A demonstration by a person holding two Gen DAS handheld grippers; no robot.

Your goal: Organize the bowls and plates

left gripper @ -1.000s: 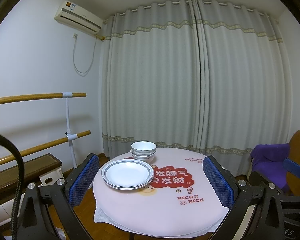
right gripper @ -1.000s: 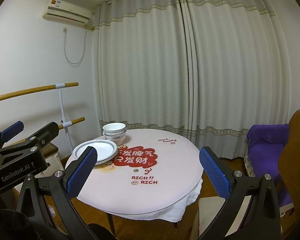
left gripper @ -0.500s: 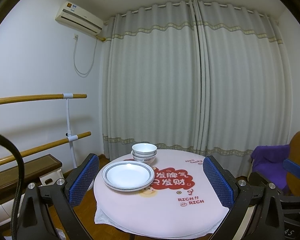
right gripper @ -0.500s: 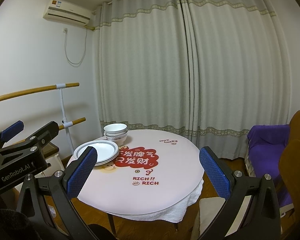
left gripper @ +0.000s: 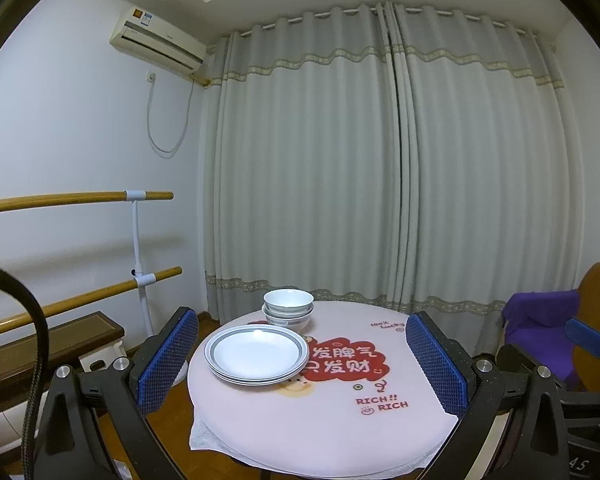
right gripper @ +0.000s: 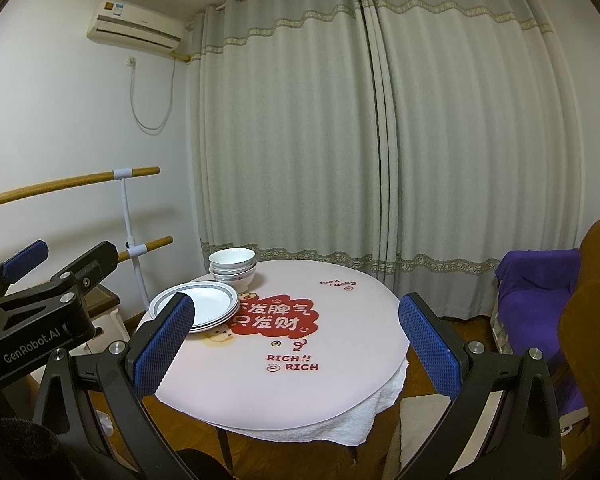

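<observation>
bowls (left gripper: 288, 307): nested stack, mouths up, nothing inside, just behind the plates | plates (left gripper: 257, 353): flat stack, top one bare, at left part of round worktop (left gripper: 340, 432) | room: grey curtain (left gripper: 380, 180) behind worktop | left gripper (left gripper: 302, 362) and right gripper (right gripper: 296, 344): jaws wide apart, holding nothing

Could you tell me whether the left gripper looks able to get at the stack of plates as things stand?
Probably yes. The left gripper is open and empty, and the stack of plates lies ahead between its fingers on the table, nothing between; the bowls sit behind.
</observation>
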